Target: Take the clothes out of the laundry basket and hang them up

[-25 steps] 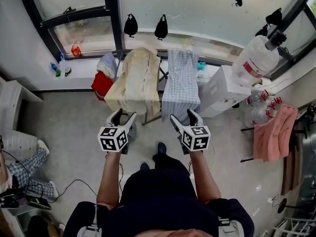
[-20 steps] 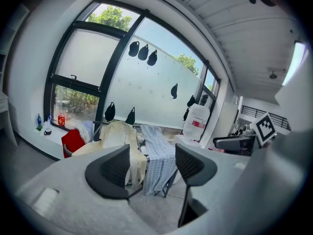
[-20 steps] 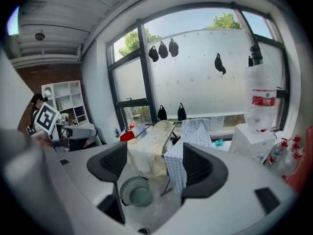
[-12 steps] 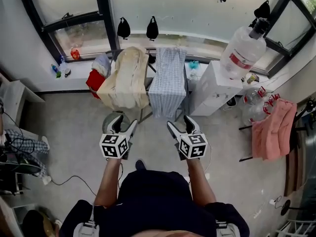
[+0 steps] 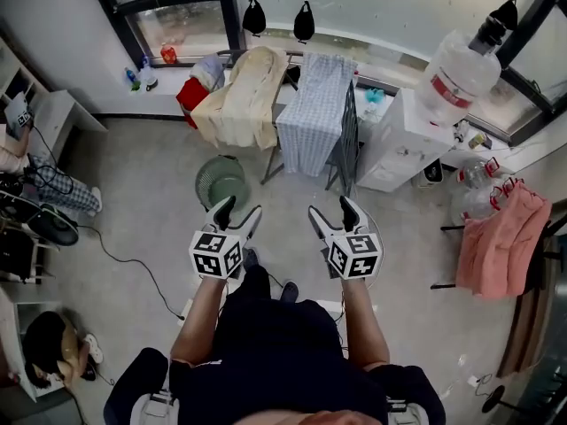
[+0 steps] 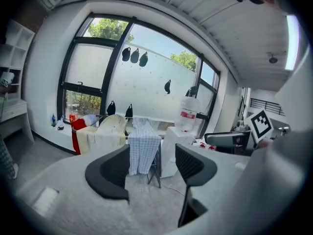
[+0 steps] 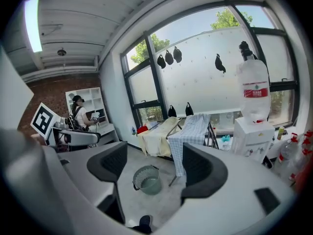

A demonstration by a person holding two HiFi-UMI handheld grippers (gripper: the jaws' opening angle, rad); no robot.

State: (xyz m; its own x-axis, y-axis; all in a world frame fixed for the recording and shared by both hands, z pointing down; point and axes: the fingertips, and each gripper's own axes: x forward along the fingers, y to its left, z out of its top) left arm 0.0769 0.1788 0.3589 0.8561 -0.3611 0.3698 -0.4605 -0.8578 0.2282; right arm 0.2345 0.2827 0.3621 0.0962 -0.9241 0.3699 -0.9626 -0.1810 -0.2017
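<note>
Head view: left gripper (image 5: 239,211) and right gripper (image 5: 330,210) are held out over the floor, with the basket (image 5: 221,182) just ahead and 2 clothes (image 5: 312,113) draped on the rack (image 5: 348,140). Left gripper view: jaws apart, nothing in them. Right gripper view: same, jaws apart and empty.

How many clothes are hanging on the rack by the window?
4: cream garment, checked garment beside it, red garment and pale garment past the cream one. Others may be hidden.

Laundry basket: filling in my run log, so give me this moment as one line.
left gripper open, empty | right gripper open, empty | laundry basket on floor, looks empty | cream garment, checked shirt on rack
</note>
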